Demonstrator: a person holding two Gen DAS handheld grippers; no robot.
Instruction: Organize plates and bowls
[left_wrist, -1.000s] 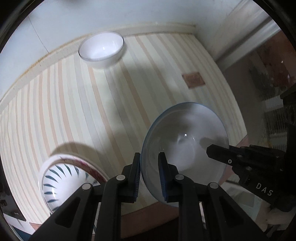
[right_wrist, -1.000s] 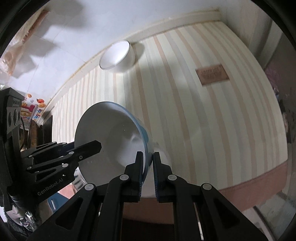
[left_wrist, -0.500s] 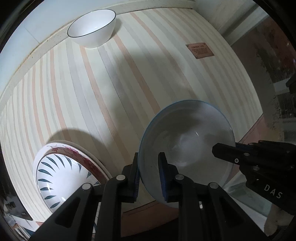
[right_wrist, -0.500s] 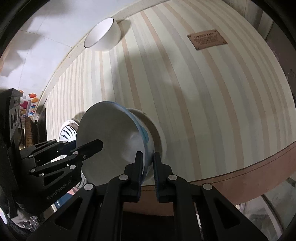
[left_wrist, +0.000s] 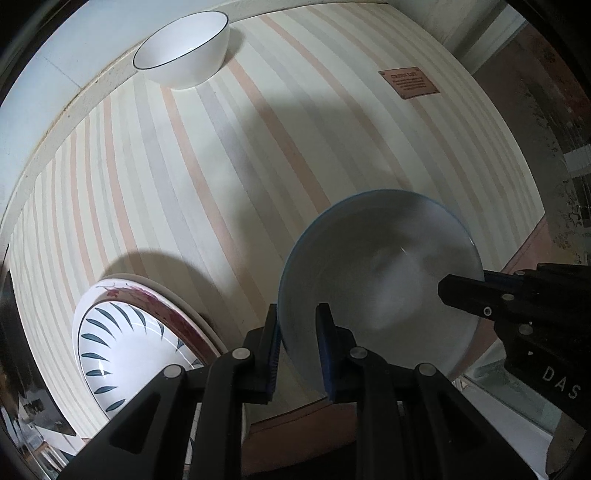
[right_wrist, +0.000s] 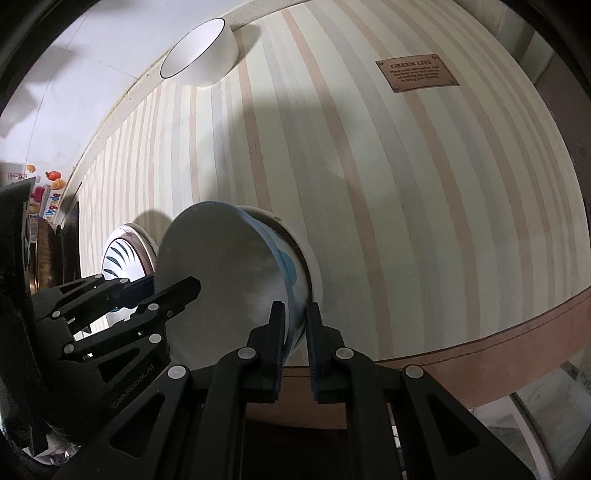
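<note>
**Blue-rimmed bowl gripped by two tools over the table's near edge**

Blue pads line both tools. The left tool (left_wrist: 297, 345) is clamped on the near-left rim of one blue-rimmed bowl (left_wrist: 380, 280), one pad inside the wall and one outside. The right tool (right_wrist: 295, 332) pinches the opposite side of the same bowl (right_wrist: 229, 273), whose outer wall carries a blue pattern. The bowl is tilted, its mouth turned toward the left tool, above the table's near edge.

Counted: two bowls and one stack of plates. The stack sits at the near left corner of the table; its top plate (left_wrist: 122, 354) is white with dark blue leaf strokes, and under it lies a plate with a red floral rim (left_wrist: 155, 299). Whether more plates lie beneath, I cannot tell. The second bowl, a white bowl (left_wrist: 184, 48) with a thin dark rim line, stands upright at the far edge, well apart from the rest.

A striped cloth (left_wrist: 229, 158) in cream, peach and grey covers the table, with a brown border along the near edge and a brown label (right_wrist: 417, 75) reading "GREEN LIFE" toward the far right corner. A white wall (right_wrist: 85, 55) runs behind the far edge.
</note>
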